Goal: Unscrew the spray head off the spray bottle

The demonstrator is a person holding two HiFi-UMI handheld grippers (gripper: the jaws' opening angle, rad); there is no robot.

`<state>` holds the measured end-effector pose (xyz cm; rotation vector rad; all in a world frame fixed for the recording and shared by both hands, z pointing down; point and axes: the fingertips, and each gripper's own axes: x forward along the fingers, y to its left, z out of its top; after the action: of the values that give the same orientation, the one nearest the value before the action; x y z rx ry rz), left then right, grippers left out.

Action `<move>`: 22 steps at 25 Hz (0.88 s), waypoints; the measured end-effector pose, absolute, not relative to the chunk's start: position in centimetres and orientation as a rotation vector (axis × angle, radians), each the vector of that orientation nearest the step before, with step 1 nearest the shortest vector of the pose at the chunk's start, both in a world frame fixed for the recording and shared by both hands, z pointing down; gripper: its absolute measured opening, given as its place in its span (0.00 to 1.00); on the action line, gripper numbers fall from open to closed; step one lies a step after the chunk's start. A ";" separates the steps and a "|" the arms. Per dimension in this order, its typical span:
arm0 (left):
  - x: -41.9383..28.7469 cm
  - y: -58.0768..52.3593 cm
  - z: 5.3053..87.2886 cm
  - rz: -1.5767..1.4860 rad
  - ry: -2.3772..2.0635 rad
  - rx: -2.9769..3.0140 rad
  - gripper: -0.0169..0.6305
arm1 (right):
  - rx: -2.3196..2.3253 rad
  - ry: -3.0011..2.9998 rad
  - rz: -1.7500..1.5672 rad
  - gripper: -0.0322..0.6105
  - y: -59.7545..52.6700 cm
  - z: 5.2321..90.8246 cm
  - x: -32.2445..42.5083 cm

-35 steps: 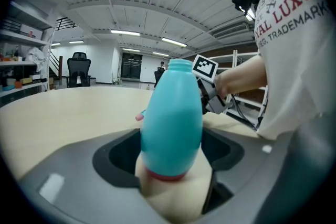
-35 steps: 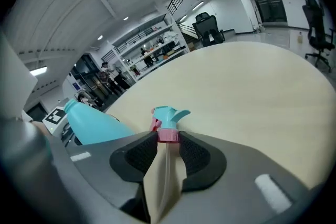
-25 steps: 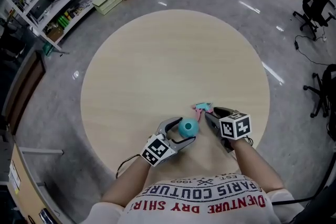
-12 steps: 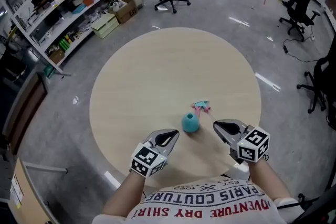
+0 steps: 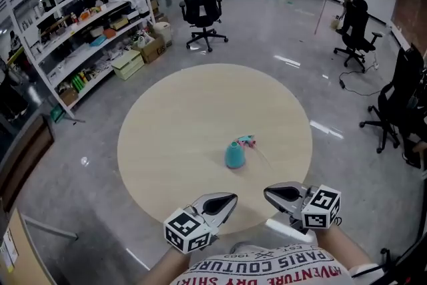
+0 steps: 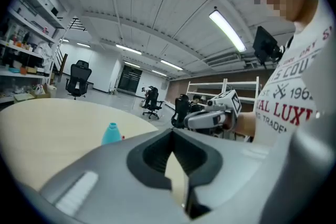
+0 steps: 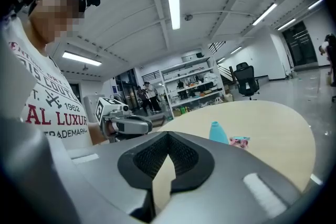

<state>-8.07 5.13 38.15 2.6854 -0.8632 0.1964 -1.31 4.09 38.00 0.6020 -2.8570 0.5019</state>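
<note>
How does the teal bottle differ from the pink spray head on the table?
The teal bottle stands upright; the pink spray head lies down. The bottle is larger and all teal; the spray head is smaller, pink with some teal. Both rest side by side on the round table.

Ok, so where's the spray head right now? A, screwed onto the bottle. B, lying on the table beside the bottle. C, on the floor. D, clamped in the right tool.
B: the pink spray head lies on the table beside the teal bottle, whose neck is bare; the right tool is shut on nothing.
</note>
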 end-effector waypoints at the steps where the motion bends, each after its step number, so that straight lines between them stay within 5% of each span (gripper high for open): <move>1: -7.9 6.1 37.8 0.189 -0.875 2.680 0.03 | 0.588 -2.858 0.493 0.05 5.1 37.7 -1.1; 22: 8.5 40.5 30.0 0.184 -0.970 2.709 0.03 | 0.485 -2.956 0.400 0.05 39.5 31.5 13.6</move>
<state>8.54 40.45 30.00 2.7091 -0.9704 0.1840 13.59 39.52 31.49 0.4846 -2.9561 0.4001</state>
